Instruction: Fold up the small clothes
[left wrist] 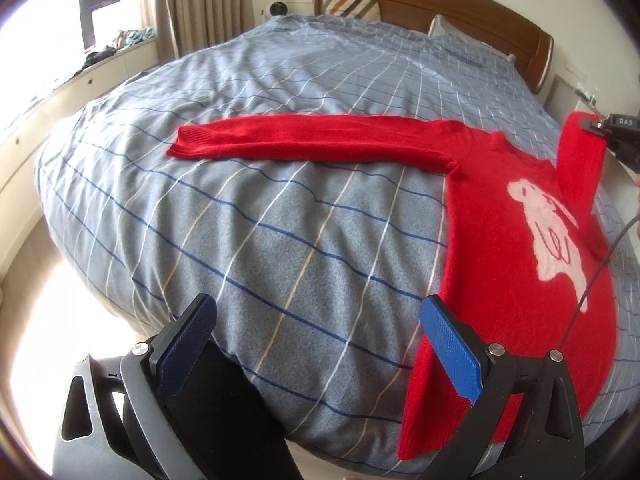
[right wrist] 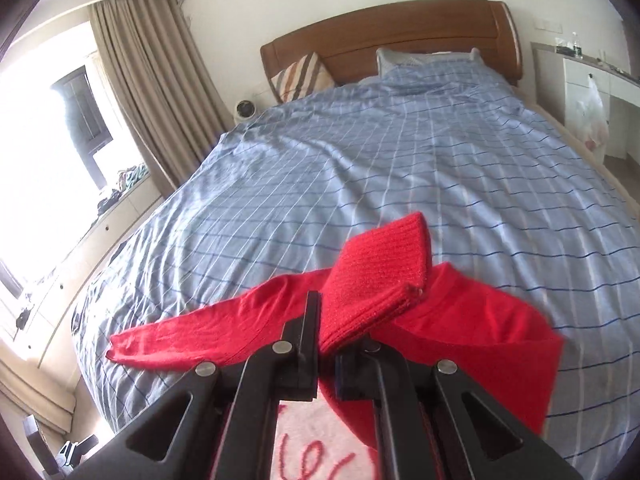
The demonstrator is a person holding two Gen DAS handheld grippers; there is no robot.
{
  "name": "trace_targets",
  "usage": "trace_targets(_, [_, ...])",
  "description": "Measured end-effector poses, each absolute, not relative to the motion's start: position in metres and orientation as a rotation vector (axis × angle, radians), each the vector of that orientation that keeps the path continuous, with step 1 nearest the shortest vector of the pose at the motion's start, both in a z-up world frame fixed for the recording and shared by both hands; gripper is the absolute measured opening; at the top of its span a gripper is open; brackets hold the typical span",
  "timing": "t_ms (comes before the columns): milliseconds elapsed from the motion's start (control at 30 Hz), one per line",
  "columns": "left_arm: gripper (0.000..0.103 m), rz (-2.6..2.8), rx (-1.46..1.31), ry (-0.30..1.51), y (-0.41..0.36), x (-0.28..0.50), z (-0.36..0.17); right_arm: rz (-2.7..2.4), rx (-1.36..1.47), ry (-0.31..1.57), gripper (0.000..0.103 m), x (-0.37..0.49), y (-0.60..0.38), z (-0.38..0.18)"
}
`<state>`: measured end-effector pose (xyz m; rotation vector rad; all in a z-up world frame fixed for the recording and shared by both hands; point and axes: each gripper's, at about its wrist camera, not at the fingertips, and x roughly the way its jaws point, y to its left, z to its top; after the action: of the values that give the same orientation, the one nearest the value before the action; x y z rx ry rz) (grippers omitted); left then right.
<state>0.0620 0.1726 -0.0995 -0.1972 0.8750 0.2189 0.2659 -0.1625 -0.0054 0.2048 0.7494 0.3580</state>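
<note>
A: From the left wrist, the red sweater [left wrist: 516, 216] lies flat on the bed [left wrist: 280, 208], one sleeve [left wrist: 304, 138] stretched out. The left gripper [left wrist: 320, 336] hangs empty, jaws wide apart, near the hem.

B: And the right gripper [left wrist: 600, 128]?

A: Only its tip shows there, pinching the other sleeve.

B: The right wrist shows more: the right gripper's jaws closed on the ribbed cuff [right wrist: 380, 276], lifted over the chest. The knit could slip out, or the pull could ruck the body.
</note>
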Motion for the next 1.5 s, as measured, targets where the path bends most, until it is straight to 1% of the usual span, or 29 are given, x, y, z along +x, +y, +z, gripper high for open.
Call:
trace_targets(33, [0.102, 0.225, -0.205, 0.874, 0.175, 0.062, -0.1, 0.377, 0.205, 0.768, 0.012, 0.267, -0.151, -0.017])
trace_targets(67, [0.102, 0.231, -0.213, 0.873, 0.177, 0.062, -0.101, 0.402, 0.208, 0.794, 0.029, 0.269, -0.14, -0.029])
trace_targets(100, [0.102, 0.234, -0.219, 0.869, 0.178, 0.062, -0.101, 0.433, 0.22, 0.822, 0.052, 0.27, -0.13, -0.041])
trace_targets(133, [0.102, 0.238, -0.225, 0.865, 0.179, 0.062, -0.101, 0.466, 0.247, 0.842, 0.064, 0.266, -0.124, -0.053])
trace_targets(267, [0.102, 0.244, -0.245, 0.846, 0.182, 0.064, -0.099, 0.555, 0.322, 0.886, 0.064, 0.244, -0.111, -0.077])
trace_targets(367, [0.102, 0.239, -0.262, 0.845, 0.183, 0.068, -0.1, 0.569, 0.291, 0.889, 0.065, 0.221, -0.118, -0.081])
trace_targets(433, [0.102, 0.237, -0.268, 0.846, 0.181, 0.072, -0.101, 0.548, 0.233, 0.874, 0.068, 0.199, -0.13, -0.082])
trace_targets(567, [0.102, 0.228, -0.257, 0.83, 0.175, 0.08, -0.102, 0.456, 0.103, 0.829, 0.069, 0.15, -0.169, -0.084])
trace_targets(800, [0.102, 0.211, -0.173, 0.844, 0.162, 0.102, -0.116, 0.158, 0.012, 0.782, 0.072, 0.078, -0.267, -0.098])
trace_targets(967, [0.102, 0.219, -0.142, 0.889, 0.159, 0.117, -0.138, -0.045, 0.064, 0.766, 0.074, 0.041, -0.323, -0.113])
trace_targets(1067, [0.102, 0.234, -0.131, 0.926, 0.159, 0.12, -0.152, -0.115, 0.095, 0.778, 0.075, 0.031, -0.34, -0.126])
trace_targets(1133, [0.102, 0.236, -0.118, 0.92, 0.157, 0.119, -0.154, -0.131, 0.107, 0.78, 0.075, 0.027, -0.344, -0.132])
trace_targets(1367, [0.103, 0.201, -0.138, 0.919, 0.16, 0.118, -0.158, -0.138, 0.112, 0.757, 0.078, 0.027, -0.343, -0.134])
trace_targets(1500, [0.103, 0.185, -0.161, 0.927, 0.162, 0.116, -0.16, -0.139, 0.116, 0.764, 0.081, 0.026, -0.344, -0.138])
